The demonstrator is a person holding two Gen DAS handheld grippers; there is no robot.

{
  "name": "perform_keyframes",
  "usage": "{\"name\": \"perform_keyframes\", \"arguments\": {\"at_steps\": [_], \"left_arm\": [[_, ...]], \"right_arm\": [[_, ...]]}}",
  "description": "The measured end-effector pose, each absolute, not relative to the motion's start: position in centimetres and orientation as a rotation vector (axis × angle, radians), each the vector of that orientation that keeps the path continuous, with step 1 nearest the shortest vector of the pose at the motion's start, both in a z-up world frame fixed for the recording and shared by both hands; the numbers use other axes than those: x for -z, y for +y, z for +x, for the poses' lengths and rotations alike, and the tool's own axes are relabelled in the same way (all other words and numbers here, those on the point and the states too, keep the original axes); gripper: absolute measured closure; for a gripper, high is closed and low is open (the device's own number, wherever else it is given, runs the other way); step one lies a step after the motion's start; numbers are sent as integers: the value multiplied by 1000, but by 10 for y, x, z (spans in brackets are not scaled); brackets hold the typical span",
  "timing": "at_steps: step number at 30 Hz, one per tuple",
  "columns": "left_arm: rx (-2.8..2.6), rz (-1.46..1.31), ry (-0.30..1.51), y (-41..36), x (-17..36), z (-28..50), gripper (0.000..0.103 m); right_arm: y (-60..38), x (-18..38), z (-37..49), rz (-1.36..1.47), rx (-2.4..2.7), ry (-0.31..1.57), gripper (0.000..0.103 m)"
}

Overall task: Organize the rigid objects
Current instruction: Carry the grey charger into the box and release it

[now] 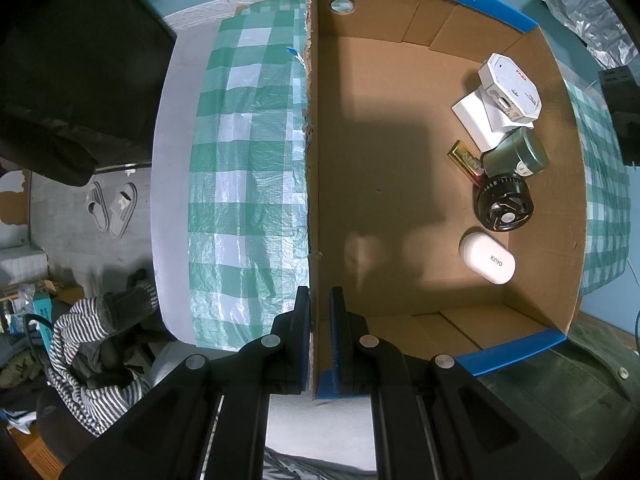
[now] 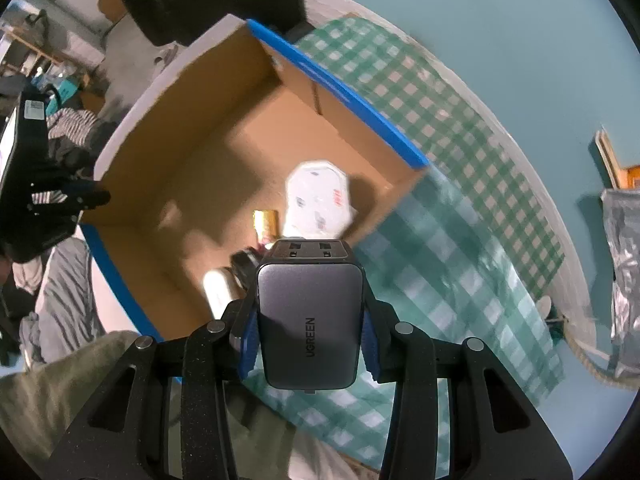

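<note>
Cardboard box (image 1: 400, 160), blue-edged and open-topped, sat on the green-and-white checked cloth (image 1: 248, 160) as I worked both tools from afar. My left gripper (image 1: 320, 312) was pinched shut on the box's side wall, one finger inside and one outside, at six o'clock in the left wrist view. Along the box floor from two to four o'clock lay a white octagonal box (image 1: 514, 84) leaning on a white block (image 1: 478, 118), a gold bar-shaped item (image 1: 466, 160), a dark green cylinder (image 1: 516, 154), a small black fan (image 1: 504, 204) and a white oval case (image 1: 488, 258) marked KINYO, the green cylinder touching both the white block and the fan.

My right gripper (image 2: 310, 320) held a grey UGREEN charger (image 2: 310, 316), its blue pads (image 2: 370, 340) pressed on the charger's two long sides, jaws partly spread to its width. The charger hung at six o'clock in the right wrist view, above the box's near corner and the cloth, its socket face pointing away from the camera. Background blur streaked that view. My left tool (image 2: 44, 184) showed dark at nine o'clock on the box's far rim.
</note>
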State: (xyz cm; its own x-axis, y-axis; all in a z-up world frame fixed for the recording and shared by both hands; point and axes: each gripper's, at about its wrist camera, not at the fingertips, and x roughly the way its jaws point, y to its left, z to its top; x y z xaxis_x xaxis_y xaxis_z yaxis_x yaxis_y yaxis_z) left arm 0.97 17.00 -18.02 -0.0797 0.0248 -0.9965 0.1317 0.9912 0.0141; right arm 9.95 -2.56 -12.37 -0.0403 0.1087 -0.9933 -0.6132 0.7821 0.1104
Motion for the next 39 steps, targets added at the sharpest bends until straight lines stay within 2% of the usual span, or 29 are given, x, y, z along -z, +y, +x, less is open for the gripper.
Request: {"name": "perform_keyframes", "arguments": {"at_steps": [22, 39], "left_arm": [[90, 119, 1648, 170, 180, 9, 96], [90, 123, 1640, 171, 180, 15, 96]], "right_arm": [[39, 193, 85, -542, -659, 1578, 61], [23, 173, 88, -448, -610, 1523, 58]]}}
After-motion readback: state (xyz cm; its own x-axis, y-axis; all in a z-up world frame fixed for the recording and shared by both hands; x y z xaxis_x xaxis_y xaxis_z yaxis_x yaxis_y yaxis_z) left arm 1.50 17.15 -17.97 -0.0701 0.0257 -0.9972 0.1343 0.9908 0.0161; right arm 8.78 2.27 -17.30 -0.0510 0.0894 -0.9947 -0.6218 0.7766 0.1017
